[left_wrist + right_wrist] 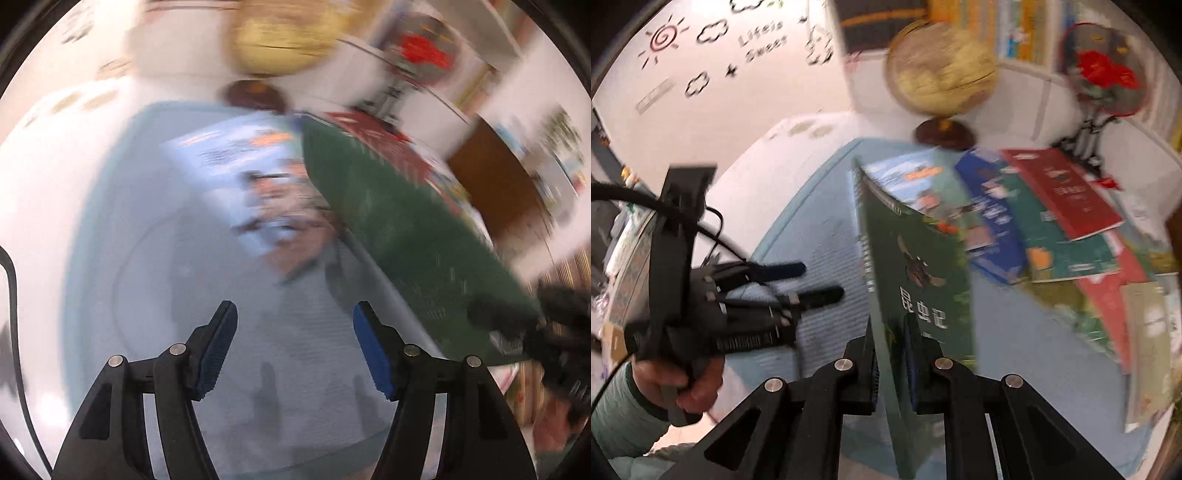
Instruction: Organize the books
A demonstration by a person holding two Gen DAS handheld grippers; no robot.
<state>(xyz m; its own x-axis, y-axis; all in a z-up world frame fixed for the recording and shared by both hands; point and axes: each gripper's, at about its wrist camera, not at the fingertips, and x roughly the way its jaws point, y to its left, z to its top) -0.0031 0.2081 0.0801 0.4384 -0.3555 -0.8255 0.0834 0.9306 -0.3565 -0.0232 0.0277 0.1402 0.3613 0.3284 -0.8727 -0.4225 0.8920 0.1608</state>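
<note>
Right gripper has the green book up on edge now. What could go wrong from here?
1. The right gripper pinches the green book only at its lower edge, so it may pivot or slip out.
2. The globe stands just behind the books; a swing of the raised book could knock it.
3. The open left gripper hovers close beside the book and could clip it.

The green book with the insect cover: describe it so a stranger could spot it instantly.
Find the pale blue mat in front of the globe. The green book is lifted off it, pinched at its lower edge by the right tongs. Unlike the other books lying flat, it alone stands on edge.
</note>
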